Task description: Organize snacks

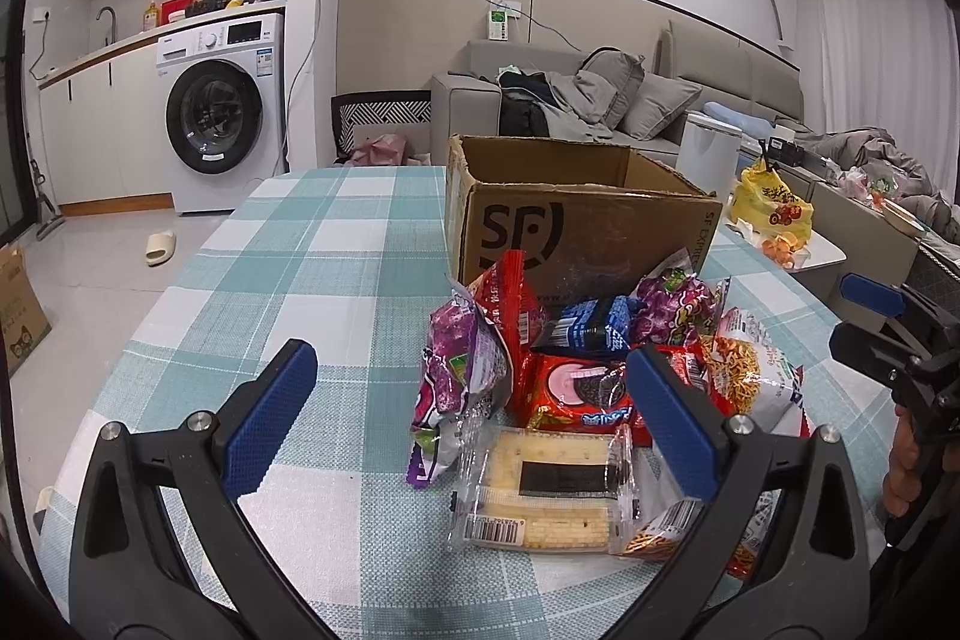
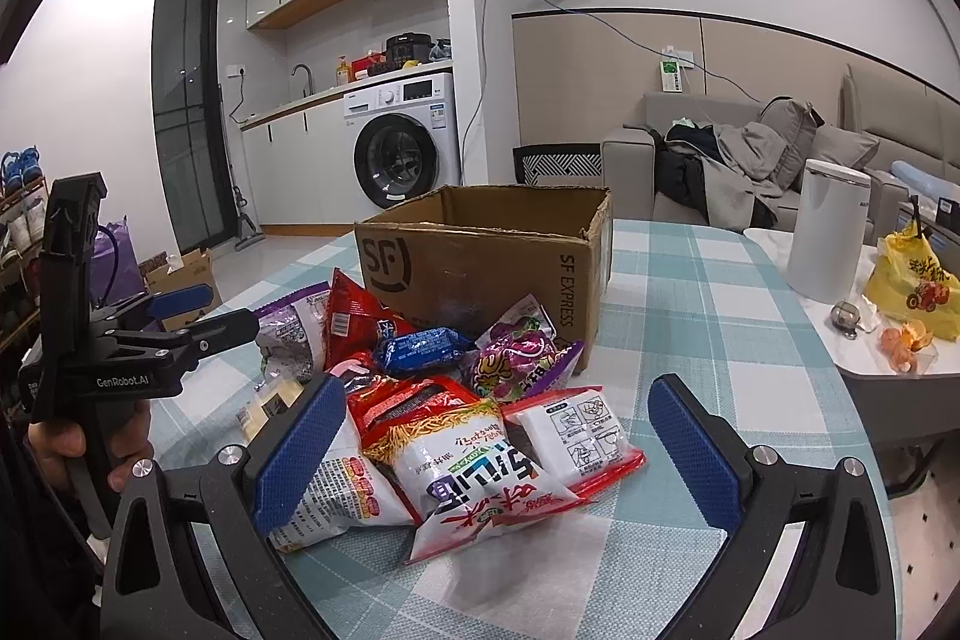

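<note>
From the left wrist camera, the left gripper [image 1: 471,412] hovers low over the checked surface [image 1: 288,280], its blue-padded fingers [image 1: 273,415] spread wide and holding nothing. Between and beyond them lies a heap of snacks: a clear cracker pack [image 1: 540,490] nearest, a red cookie bag [image 1: 579,394] behind it, a purple bag [image 1: 456,388] to its left, a small blue packet [image 1: 591,325] further back. The open cardboard box [image 1: 576,220] stands upright just behind the heap. At the right edge the right gripper [image 1: 882,322] reaches in level from the side, held in a hand [image 1: 900,466]; whether its fingers are apart I cannot tell here.

From the right wrist camera, the right gripper [image 2: 498,454] also sits low, its fingers [image 2: 696,454] spread wide and empty, framing a noodle snack bag [image 2: 474,472] and a white packet [image 2: 576,436] lying on the surface [image 2: 690,292]. The cardboard box [image 2: 480,256] stands behind the pile. At left, the left gripper [image 2: 198,310] points toward the snacks, gripped in a hand [image 2: 78,451].
</note>
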`<control>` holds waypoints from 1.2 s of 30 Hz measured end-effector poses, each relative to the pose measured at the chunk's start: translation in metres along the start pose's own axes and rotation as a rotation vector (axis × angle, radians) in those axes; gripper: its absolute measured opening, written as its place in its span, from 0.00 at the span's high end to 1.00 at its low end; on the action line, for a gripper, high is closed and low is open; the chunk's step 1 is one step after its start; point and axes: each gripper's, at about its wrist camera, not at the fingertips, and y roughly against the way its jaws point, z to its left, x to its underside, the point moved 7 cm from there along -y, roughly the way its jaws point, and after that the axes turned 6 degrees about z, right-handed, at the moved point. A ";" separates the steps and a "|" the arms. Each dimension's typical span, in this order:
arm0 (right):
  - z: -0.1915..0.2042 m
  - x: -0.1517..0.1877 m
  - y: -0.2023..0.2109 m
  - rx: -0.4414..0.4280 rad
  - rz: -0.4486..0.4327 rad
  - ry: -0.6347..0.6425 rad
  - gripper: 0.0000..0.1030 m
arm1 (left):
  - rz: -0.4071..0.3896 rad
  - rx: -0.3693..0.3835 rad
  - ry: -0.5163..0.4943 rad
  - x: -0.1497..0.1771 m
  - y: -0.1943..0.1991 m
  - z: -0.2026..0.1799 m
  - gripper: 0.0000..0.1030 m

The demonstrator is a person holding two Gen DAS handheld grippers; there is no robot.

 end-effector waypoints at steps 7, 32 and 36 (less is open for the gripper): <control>0.001 0.000 -0.001 0.003 0.001 0.002 0.00 | 0.003 -0.001 0.001 0.000 -0.002 0.001 0.01; 0.000 0.001 -0.003 0.017 0.010 0.005 0.00 | 0.004 -0.005 0.002 0.000 -0.002 0.001 0.01; -0.002 0.001 -0.002 0.025 0.011 -0.006 0.00 | 0.007 -0.013 0.005 0.000 -0.003 0.003 0.01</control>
